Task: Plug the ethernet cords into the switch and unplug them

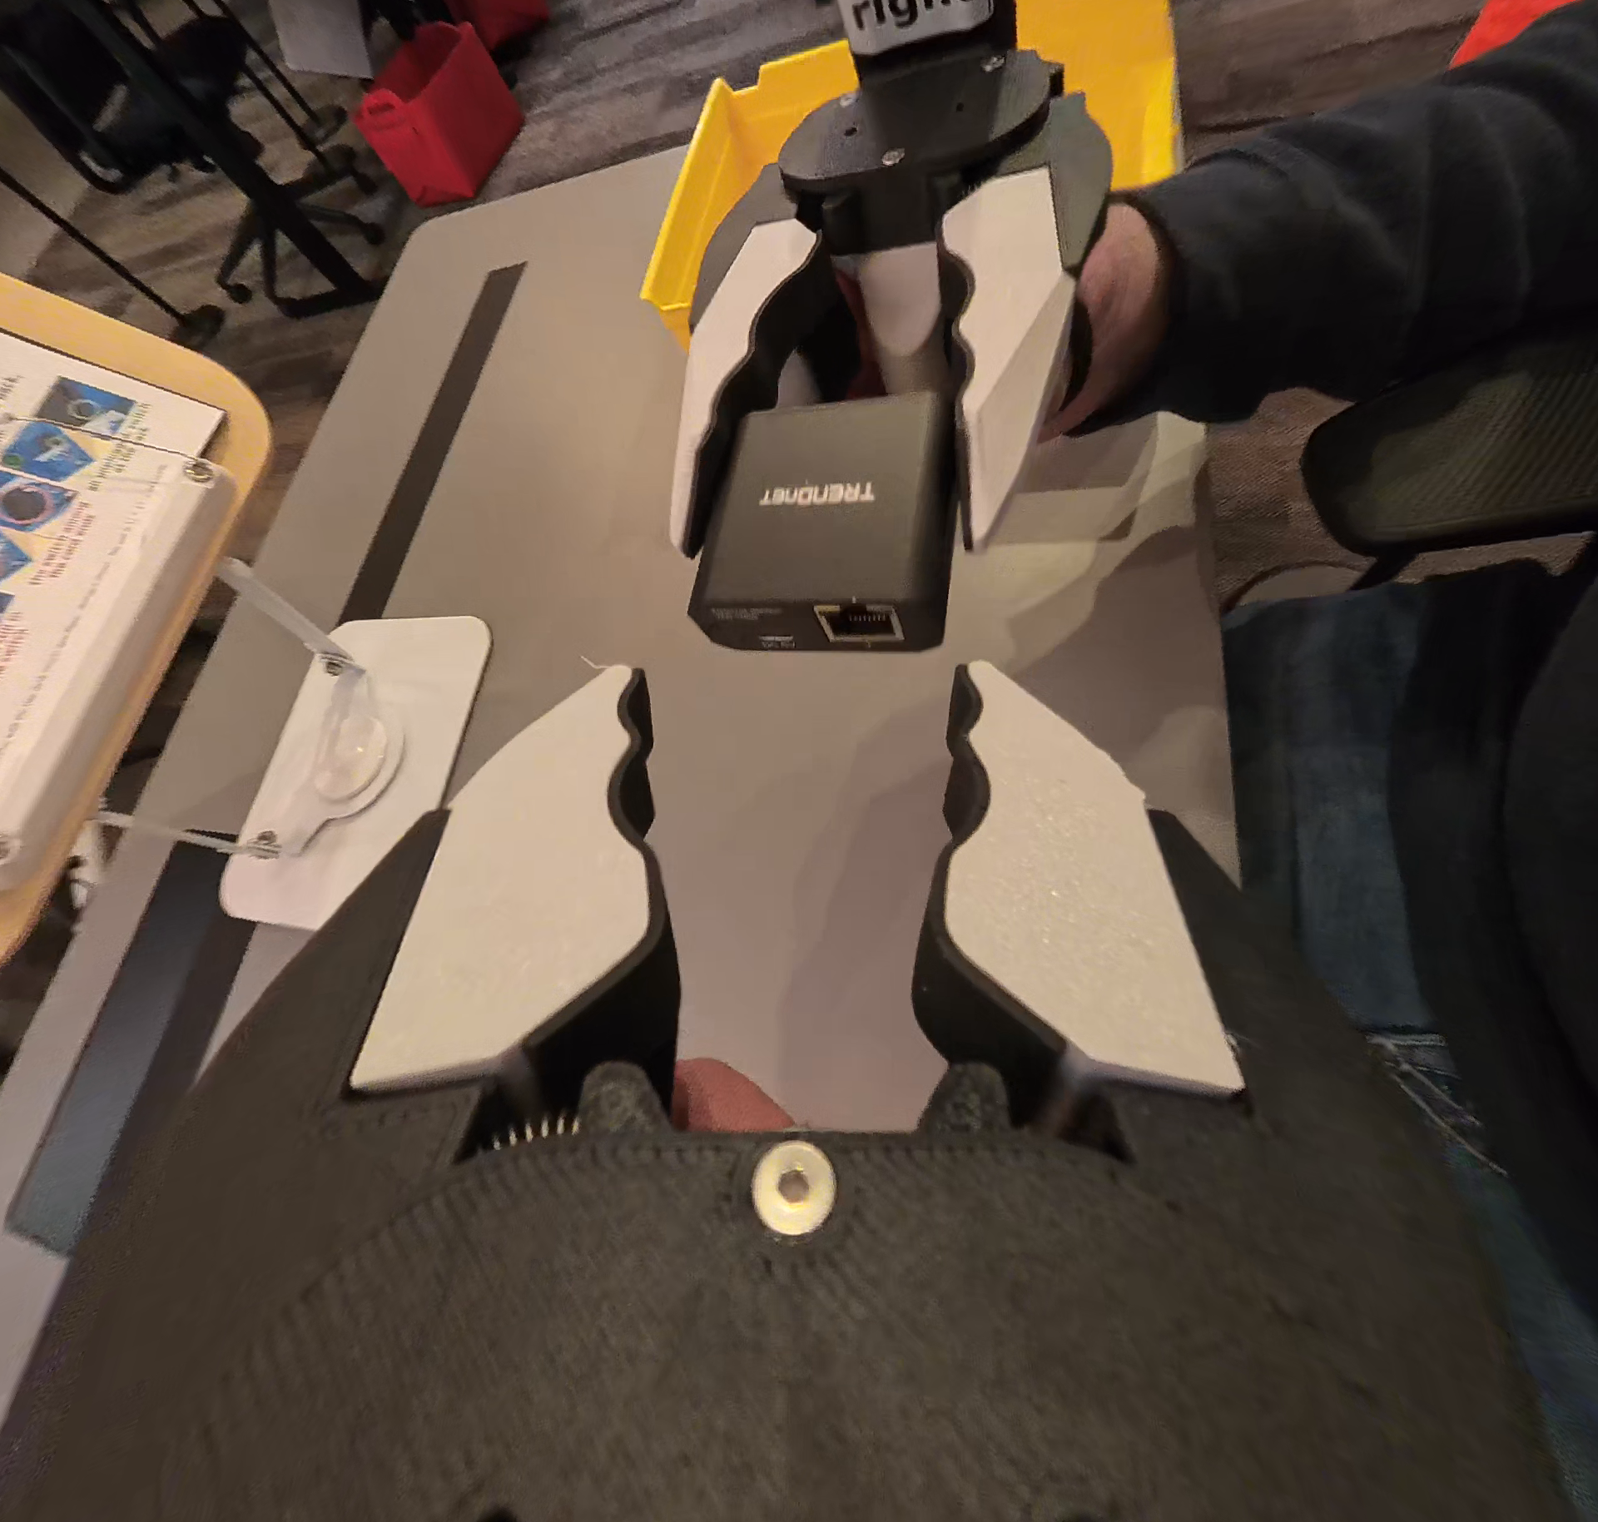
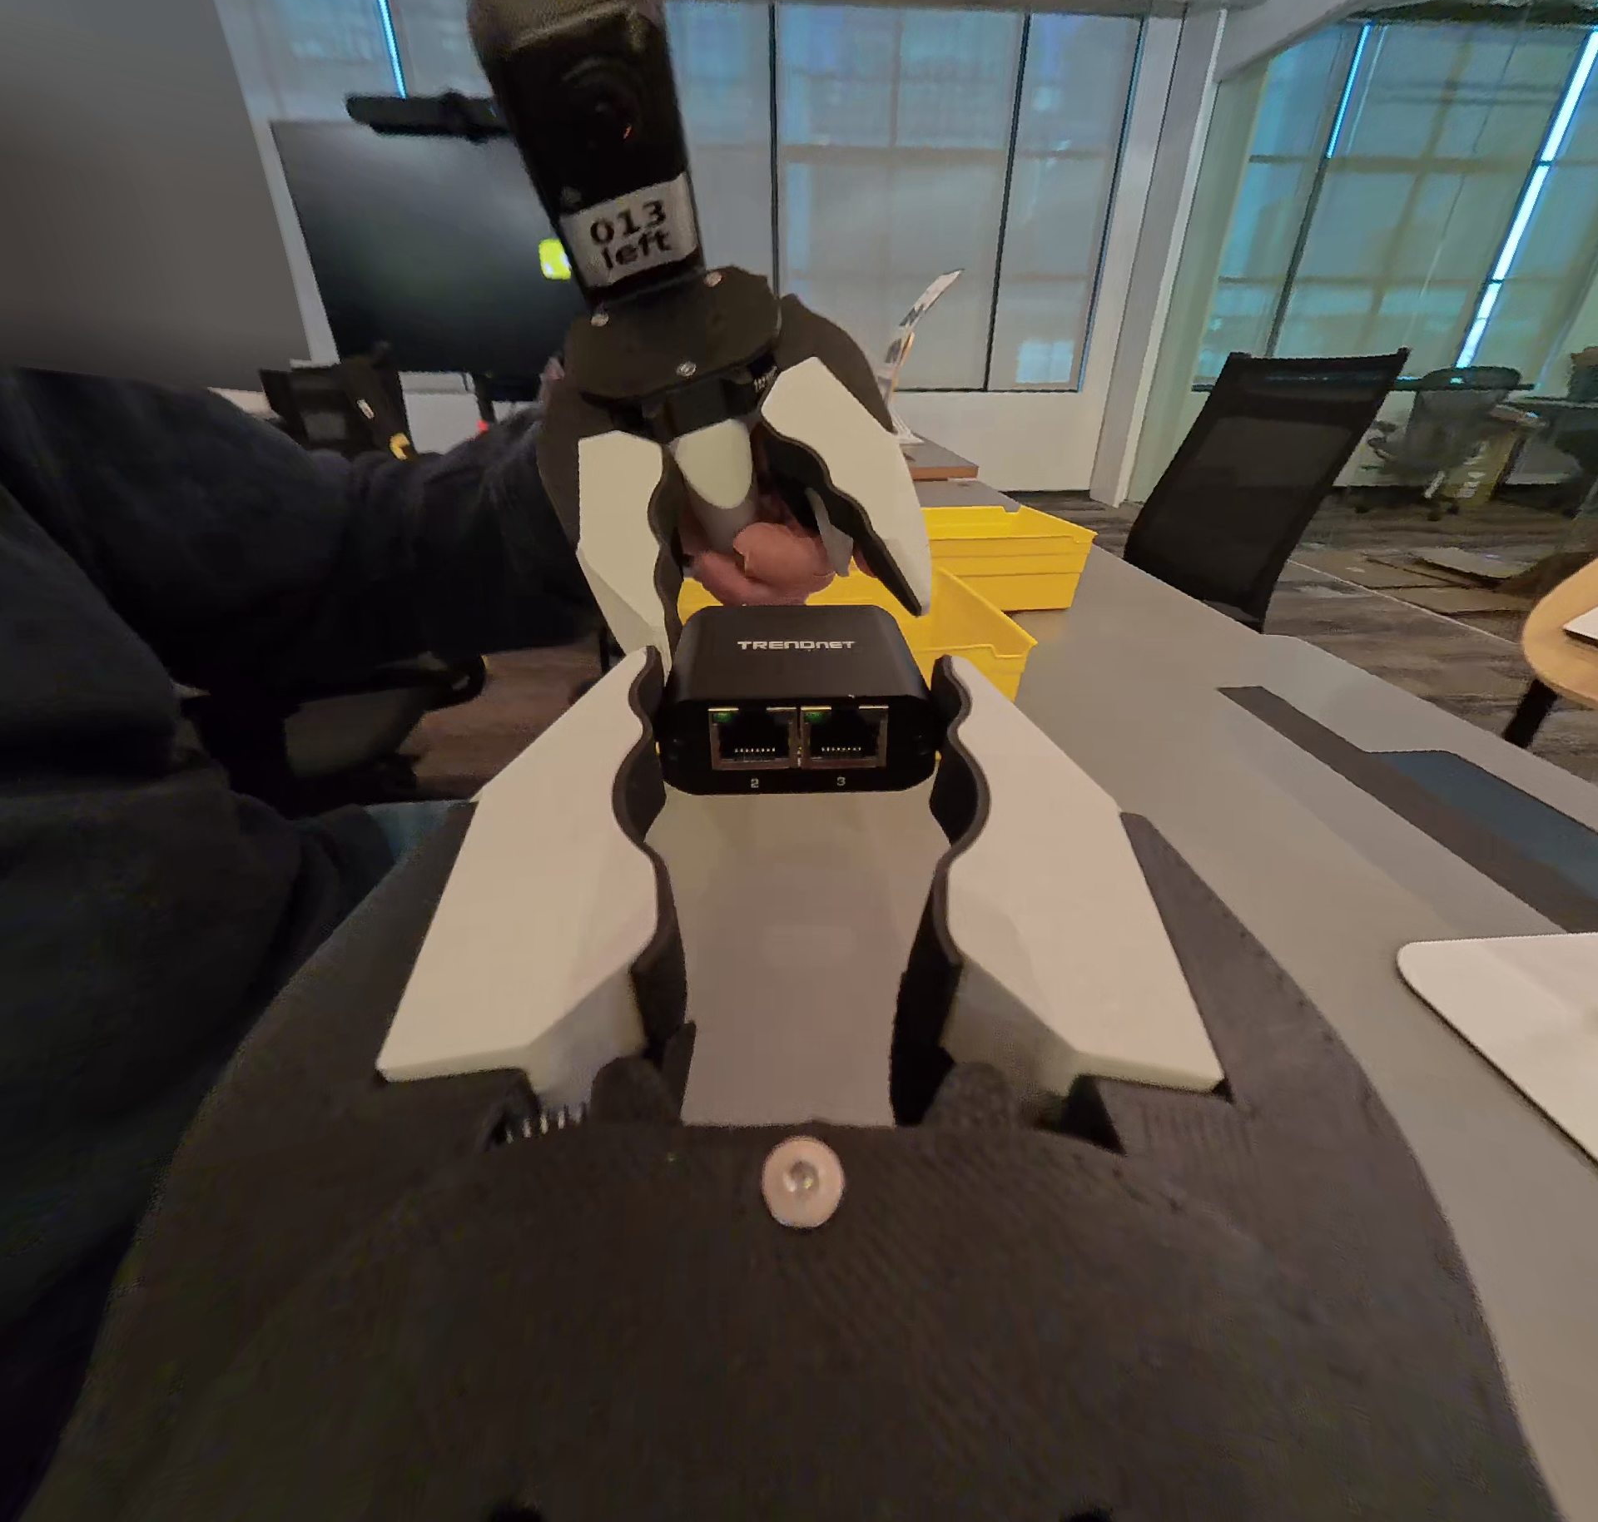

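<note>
Switch point(image 2: 791, 694), black with two empty ports facing the right wrist view, sits on the grey bench point(image 1: 778, 832), clamped by the right claw point(image 2: 791, 702). Left claw point(image 1: 800, 685) gapes empty at six o'clock (no cords visible). A loose grip could let it skid during plugging.

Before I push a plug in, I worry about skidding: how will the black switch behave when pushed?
The switch looks like a small rigid box, probably light, so it may slide on the smooth grey table. Flat and low, it seems unlikely to tip. The right gripper flanks its sides and should brace it.
</note>
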The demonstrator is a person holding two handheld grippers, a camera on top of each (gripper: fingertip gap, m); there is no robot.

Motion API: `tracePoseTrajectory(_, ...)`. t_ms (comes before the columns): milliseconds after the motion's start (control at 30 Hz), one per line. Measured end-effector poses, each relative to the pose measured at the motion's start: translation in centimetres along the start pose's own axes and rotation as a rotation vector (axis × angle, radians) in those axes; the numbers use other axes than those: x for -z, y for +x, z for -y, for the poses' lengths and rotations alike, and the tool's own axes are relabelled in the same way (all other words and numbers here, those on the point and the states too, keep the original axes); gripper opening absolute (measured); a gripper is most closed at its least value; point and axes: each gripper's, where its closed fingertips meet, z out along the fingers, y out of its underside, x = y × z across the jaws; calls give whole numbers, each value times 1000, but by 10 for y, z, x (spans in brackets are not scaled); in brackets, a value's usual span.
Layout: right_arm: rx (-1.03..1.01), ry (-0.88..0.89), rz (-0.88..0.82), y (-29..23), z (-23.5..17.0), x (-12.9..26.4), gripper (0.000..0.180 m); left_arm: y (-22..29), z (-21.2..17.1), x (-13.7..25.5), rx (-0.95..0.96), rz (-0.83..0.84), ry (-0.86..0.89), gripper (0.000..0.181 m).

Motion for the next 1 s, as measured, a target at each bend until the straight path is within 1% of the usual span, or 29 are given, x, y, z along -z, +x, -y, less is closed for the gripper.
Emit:
tracePoseTrajectory(133,-70,52,42,-2,5,3,58,3,3,-3,-150,133,2,68)
tracePoseTrajectory(233,-131,60,95,-8,5,1,58,0,14,-7,-394,329,1,67)
tracePoseTrajectory(333,-174,56,130,-14,3,-2,59,5,23,-11,-615,451,-4,52)
tracePoseTrajectory(367,-184,55,138,-16,3,-3,59,6,23,-13,-660,470,-7,41)
tracePoseTrajectory(400,-195,58,143,-17,3,-3,59,9,23,-15,-685,467,4,30)
tracePoseTrajectory(433,-208,65,147,-17,5,-3,59,9,25,-15,-697,486,20,28)
tracePoseTrajectory(567,-245,71,176,-20,7,-2,58,11,28,-14,-767,521,27,25)
tracePoseTrajectory(767,-247,27,219,-26,5,-5,62,14,34,-13,-768,501,47,24)
tracePoseTrajectory(800,-253,28,226,-27,5,-5,59,12,34,-13,-779,508,40,24)
tracePoseTrajectory(1000,-236,10,212,-27,4,-7,59,13,33,-13,-789,476,24,24)
